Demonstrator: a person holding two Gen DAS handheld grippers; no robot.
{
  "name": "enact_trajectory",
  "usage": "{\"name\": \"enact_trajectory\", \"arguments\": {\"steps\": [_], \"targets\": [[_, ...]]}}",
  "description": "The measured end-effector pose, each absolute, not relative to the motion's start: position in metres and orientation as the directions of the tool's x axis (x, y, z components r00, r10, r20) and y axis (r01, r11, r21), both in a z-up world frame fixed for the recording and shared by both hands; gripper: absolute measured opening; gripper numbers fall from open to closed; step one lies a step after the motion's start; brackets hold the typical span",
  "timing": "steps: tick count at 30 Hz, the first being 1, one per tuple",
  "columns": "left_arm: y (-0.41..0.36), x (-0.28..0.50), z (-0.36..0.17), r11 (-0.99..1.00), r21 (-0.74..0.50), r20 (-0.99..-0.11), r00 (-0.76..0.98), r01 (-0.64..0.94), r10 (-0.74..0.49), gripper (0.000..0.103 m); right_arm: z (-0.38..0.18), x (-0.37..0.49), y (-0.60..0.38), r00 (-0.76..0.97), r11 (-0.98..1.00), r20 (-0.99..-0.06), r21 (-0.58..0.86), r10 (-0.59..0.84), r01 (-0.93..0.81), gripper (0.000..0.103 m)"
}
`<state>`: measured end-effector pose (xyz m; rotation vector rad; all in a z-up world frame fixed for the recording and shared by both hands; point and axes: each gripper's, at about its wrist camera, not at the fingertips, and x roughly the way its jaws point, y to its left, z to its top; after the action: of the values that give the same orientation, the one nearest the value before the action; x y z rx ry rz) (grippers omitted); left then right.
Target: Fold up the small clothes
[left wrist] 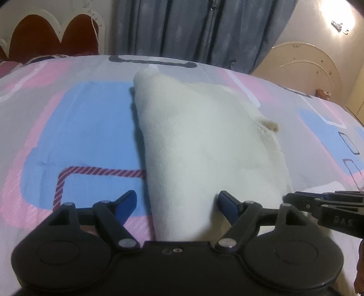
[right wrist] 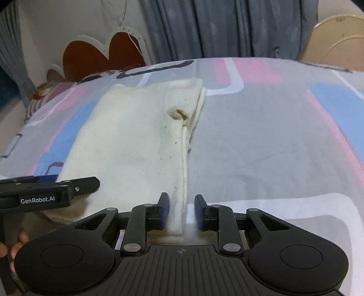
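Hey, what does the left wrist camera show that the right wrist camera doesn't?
Only the left wrist view: the left gripper with jaws wide open astride the near end of the cream garment, and a bright wall lamp.

Only the right wrist view: the right gripper, jaws narrow around the garment's folded right edge, with a gap visible on one side.

Both: the garment on the patterned bedsheet, the grey curtains and the red scalloped headboard.

Garment (right wrist: 136, 141): cream, plain. Bedsheet (right wrist: 261, 148): grey with pink, blue and white blocks, one striped maroon outline. Curtain (right wrist: 216, 29): grey-blue. Tong pads (right wrist: 164, 210): blue.
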<state>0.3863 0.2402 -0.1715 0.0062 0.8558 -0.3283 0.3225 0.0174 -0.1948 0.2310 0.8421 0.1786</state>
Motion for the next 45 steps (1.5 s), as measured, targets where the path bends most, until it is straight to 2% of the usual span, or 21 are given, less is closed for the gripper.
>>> {"name": "enact_trajectory", "arguments": {"steps": [3,5,7,10,12,15,19,22,25,27,31,36,40,42,45], "targets": [[0.239,0.381,-0.171,0.947,-0.118,-0.742,0.607,0.299,-0.284,0.086,-0.197,0.314,0.017,0.656,0.963,-0.720,0.267,0.227,-0.039,0.015],[0.241,0.382,-0.170,0.950,-0.119,-0.751,0.601,0.287,-0.276,0.099,-0.198,0.312,0.011,0.657,0.952,-0.715,0.306,0.239,-0.013,0.016],[0.242,0.380,-0.169,0.956,-0.123,-0.758,0.597,0.266,-0.264,0.102,-0.195,0.310,0.008,0.656,0.943,-0.711,0.334,0.255,-0.005,0.017],[0.245,0.378,-0.166,0.962,-0.133,-0.774,0.582,0.238,-0.251,0.103,-0.187,0.304,0.007,0.666,0.940,-0.702,0.341,0.252,0.005,0.029],[0.245,0.377,-0.163,0.972,-0.128,-0.799,0.559,0.199,-0.220,0.103,-0.183,0.299,0.006,0.671,0.935,-0.693,0.354,0.262,0.000,0.044],[0.244,0.368,-0.153,0.980,-0.120,-0.813,0.551,0.161,-0.190,0.103,-0.174,0.289,0.004,0.684,0.936,-0.679,0.351,0.267,-0.018,0.049],[0.232,0.345,-0.131,0.991,-0.011,-0.806,0.585,0.135,-0.089,0.103,-0.160,0.272,-0.005,0.702,0.935,-0.657,0.352,0.275,-0.036,0.053],[0.227,0.320,-0.112,0.988,-0.006,-0.765,0.636,0.154,-0.104,0.103,-0.149,0.257,-0.013,0.713,0.930,-0.639,0.364,0.289,-0.052,0.055],[0.217,0.295,-0.093,0.994,0.041,-0.714,0.699,0.106,-0.045,0.103,-0.140,0.239,-0.020,0.705,0.925,-0.633,0.371,0.320,-0.087,0.059],[0.213,0.280,-0.081,0.997,0.030,-0.701,0.712,0.074,-0.032,0.103,-0.132,0.224,-0.023,0.699,0.922,-0.630,0.371,0.339,-0.112,0.061],[0.208,0.255,-0.063,0.996,-0.027,-0.736,0.673,0.087,-0.079,0.100,-0.109,0.190,-0.028,0.707,0.913,-0.601,0.371,0.374,-0.168,0.066],[0.203,0.204,-0.033,0.998,-0.059,-0.689,0.722,0.027,-0.060,0.100,-0.074,0.145,-0.030,0.731,0.913,-0.556,0.328,0.396,-0.244,0.083],[0.194,0.165,-0.013,0.999,0.027,-0.620,0.784,-0.019,0.031,0.102,-0.049,0.109,-0.029,0.773,0.925,-0.516,0.279,0.370,-0.257,0.092],[0.191,0.147,-0.007,0.999,0.045,-0.605,0.795,-0.009,0.035,0.102,-0.038,0.092,-0.028,0.808,0.947,-0.499,0.228,0.314,-0.227,0.100],[0.190,0.126,-0.002,0.999,0.049,-0.602,0.798,0.004,0.026,0.102,-0.025,0.070,-0.028,0.864,0.977,-0.461,0.149,0.203,-0.150,0.103]]}}
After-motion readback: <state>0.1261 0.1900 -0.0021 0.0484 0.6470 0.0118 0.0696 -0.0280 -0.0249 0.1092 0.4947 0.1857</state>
